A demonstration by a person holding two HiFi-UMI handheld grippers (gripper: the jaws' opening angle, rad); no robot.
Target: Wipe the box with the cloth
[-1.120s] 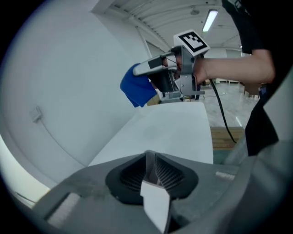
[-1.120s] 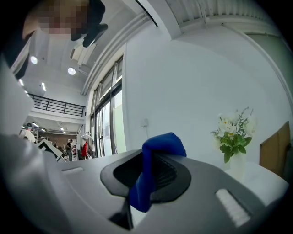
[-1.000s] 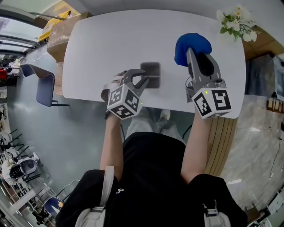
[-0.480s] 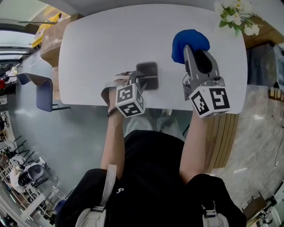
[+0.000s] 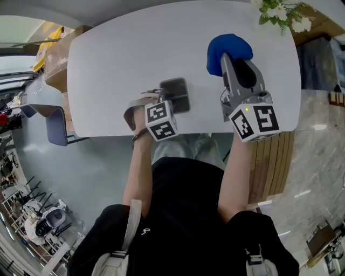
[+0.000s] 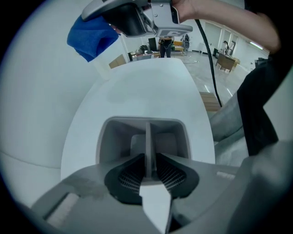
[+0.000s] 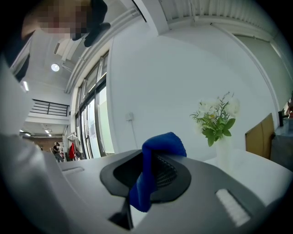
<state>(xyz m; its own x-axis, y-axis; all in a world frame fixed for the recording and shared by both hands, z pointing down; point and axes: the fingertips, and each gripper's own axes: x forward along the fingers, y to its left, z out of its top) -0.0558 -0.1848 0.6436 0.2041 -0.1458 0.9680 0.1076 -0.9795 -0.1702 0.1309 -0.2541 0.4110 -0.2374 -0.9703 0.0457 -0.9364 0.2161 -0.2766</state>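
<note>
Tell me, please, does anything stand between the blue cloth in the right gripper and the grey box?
Nothing visible does: only bare table lies between cloth and box. The left gripper clamps the box's divider at its near side.

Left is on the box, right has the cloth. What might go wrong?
The left gripper pinches only the thin middle wall of the box, so wiping pressure may twist it. The box sits near the table edge and might slide off. The cloth bunches past the right gripper and may slip.

Open white table (image 5: 124, 54) beyond and left of box (image 5: 179, 89), flowers (image 5: 277, 13) crowding far right corner
</note>
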